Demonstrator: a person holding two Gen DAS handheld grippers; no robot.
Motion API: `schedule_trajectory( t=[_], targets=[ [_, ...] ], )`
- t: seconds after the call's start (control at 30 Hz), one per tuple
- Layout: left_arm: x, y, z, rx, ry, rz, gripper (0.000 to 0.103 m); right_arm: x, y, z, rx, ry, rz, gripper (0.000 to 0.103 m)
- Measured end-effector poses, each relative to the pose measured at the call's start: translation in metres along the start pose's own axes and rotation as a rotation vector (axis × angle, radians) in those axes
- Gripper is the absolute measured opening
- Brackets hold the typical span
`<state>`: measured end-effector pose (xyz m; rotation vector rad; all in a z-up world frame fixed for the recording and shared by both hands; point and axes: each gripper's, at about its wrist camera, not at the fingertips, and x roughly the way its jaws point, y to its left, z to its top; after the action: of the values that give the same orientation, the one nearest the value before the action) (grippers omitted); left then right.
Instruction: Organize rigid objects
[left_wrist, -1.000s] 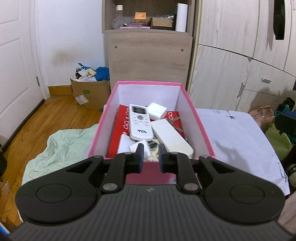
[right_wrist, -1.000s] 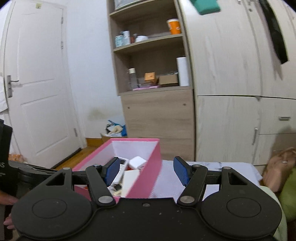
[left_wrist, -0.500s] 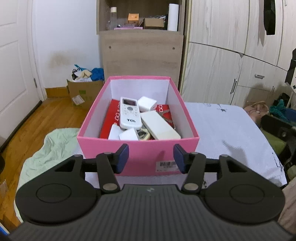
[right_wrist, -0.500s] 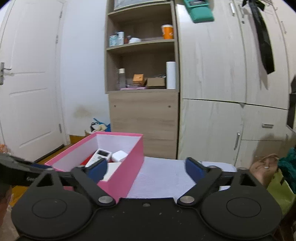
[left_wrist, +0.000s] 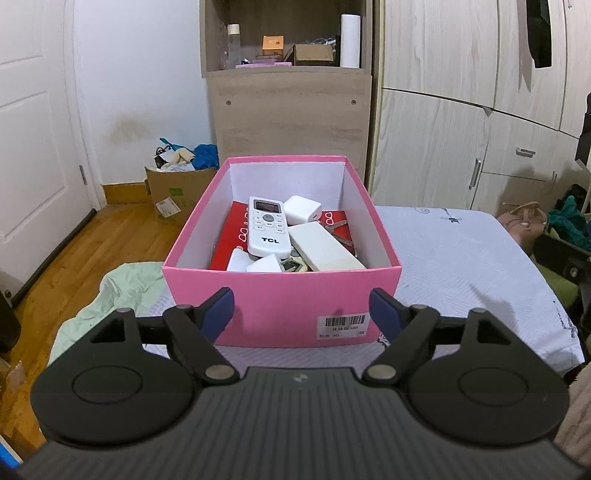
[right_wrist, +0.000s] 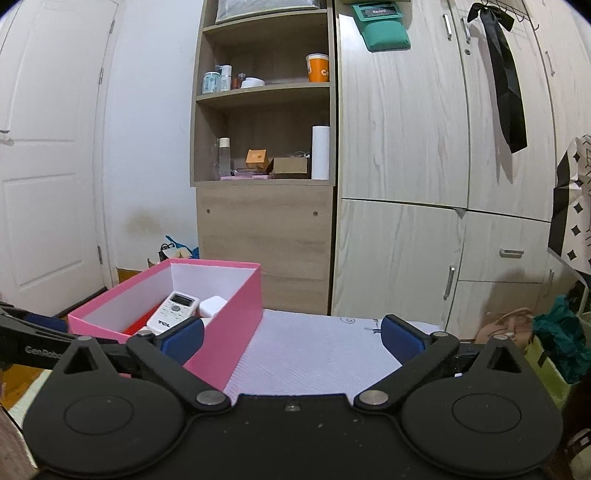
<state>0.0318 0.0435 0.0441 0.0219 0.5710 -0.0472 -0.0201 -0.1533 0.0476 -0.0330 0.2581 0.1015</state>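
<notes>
A pink box (left_wrist: 280, 306) stands on the white bed sheet (left_wrist: 461, 266). Inside lie a white TCL remote (left_wrist: 266, 232), a white charger cube (left_wrist: 303, 209), a long white block (left_wrist: 325, 247), small white adapters (left_wrist: 262, 265), keys (left_wrist: 338, 229) and a red packet (left_wrist: 231, 232). My left gripper (left_wrist: 301, 312) is open and empty, in front of the box's near wall. My right gripper (right_wrist: 291, 336) is open and empty, to the right of the box (right_wrist: 229, 332), above the sheet (right_wrist: 314, 354). The remote (right_wrist: 171, 312) shows there too.
A wooden shelf cabinet (left_wrist: 290, 110) with bottles and boxes stands behind the bed, wardrobes (left_wrist: 461, 110) to its right. A cardboard box (left_wrist: 177, 192) and a green cloth (left_wrist: 122, 291) lie on the wood floor at left. A door (left_wrist: 33, 147) is far left. Bags (left_wrist: 554, 225) sit at right.
My left gripper was shut over the box, then opened wide and pulled back to in front of it. My right gripper opened wider and drew back to the right.
</notes>
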Motion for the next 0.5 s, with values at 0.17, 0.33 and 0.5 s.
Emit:
schedule_trajectory(
  t=[0.17,0.33,0.5],
  targets=[
    [-0.0025,-0.0035,-0.001,0.006,-0.017,-0.003,0.087,-0.0015,-0.0017,-0.001,0.004,0.002,-0.008,0.103],
    [-0.0043,-0.0061,-0.0031,0.017,-0.042,0.015,0.094,0.0002,-0.0028,-0.0014,0.006,0.012,-0.017,0.103],
    [-0.005,-0.0077,-0.0047,0.022,-0.051,0.026,0.097,0.0008,-0.0025,-0.0013,0.004,0.02,-0.027,0.103]
  ],
)
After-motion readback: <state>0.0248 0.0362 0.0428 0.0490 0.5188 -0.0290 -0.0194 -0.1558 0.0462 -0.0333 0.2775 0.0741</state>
